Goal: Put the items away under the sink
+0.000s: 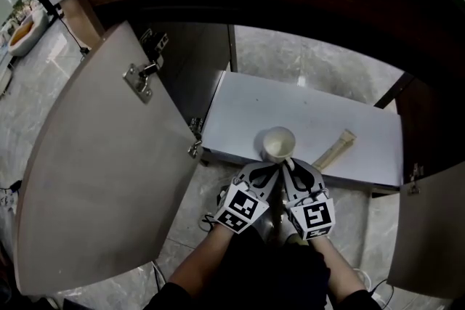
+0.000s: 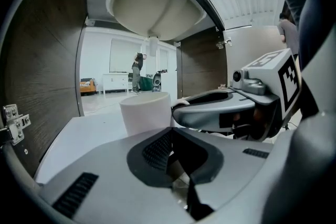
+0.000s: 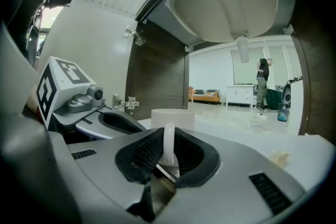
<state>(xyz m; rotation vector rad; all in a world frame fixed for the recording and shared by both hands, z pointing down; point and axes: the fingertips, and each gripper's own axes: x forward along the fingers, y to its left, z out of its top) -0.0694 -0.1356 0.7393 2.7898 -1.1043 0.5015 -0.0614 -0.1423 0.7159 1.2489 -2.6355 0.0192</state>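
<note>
My right gripper (image 3: 167,160) only pinches the mug (image 1: 277,144) by its handle (image 3: 168,140), left gripper (image 2: 176,160) closed on nothing. I'd say the mug could swivel and tip.

My feed shows a cream mug (image 1: 277,144), a white cabinet floor (image 1: 240,112), a tan wooden tool (image 1: 334,149), a pale grey door (image 1: 102,170), and black-and-white square markers on the grey left gripper (image 1: 270,169) and right gripper (image 1: 291,168).
</note>
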